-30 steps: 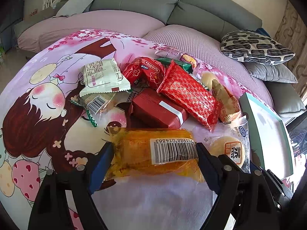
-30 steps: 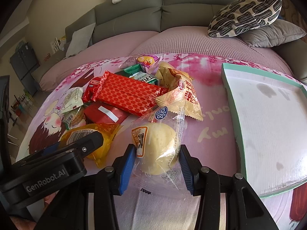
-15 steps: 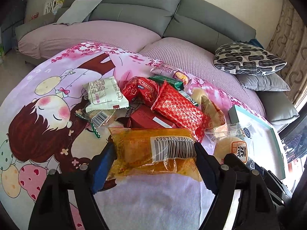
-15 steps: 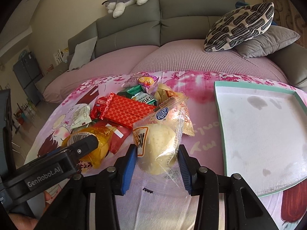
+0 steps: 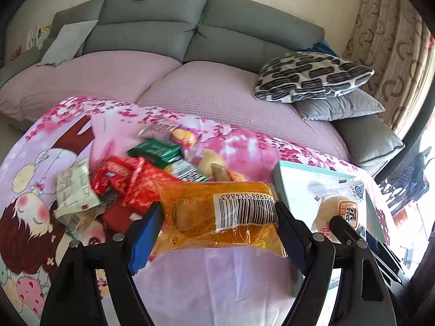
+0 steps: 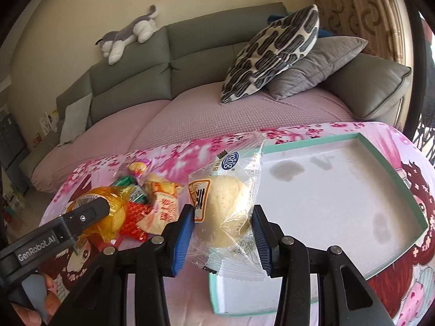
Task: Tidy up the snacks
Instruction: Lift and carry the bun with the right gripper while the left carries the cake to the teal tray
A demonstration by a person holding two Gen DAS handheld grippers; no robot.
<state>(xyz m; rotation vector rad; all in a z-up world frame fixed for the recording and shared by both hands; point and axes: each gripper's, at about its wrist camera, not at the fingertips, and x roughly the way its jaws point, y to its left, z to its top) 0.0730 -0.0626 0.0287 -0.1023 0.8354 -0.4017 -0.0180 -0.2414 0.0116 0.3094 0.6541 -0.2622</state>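
My left gripper (image 5: 217, 225) is shut on an orange cake packet (image 5: 217, 214) with a barcode, held lengthwise above the pink cloth. My right gripper (image 6: 223, 233) is shut on a clear-wrapped pale bun (image 6: 228, 212), lifted over the near left corner of the teal-rimmed white tray (image 6: 405, 190). That bun (image 5: 339, 214) and tray (image 5: 282, 184) also show at the right of the left wrist view. The pile of remaining snacks (image 5: 141, 174) lies on the cloth behind the orange packet; in the right wrist view the snack pile (image 6: 152, 203) is to the left, beside the left gripper's body.
A grey sofa with a pink cover (image 5: 217, 92) runs behind the table. A patterned pillow (image 6: 272, 51) and a grey cushion (image 6: 318, 65) lie at its right end. A plush toy (image 6: 127, 35) rests on the sofa back. A curtain hangs at far right.
Both grippers have risen off the cloth and swung right, each carrying its snack. The bun now hangs over the tray's corner; the orange packet is clear of the pile.
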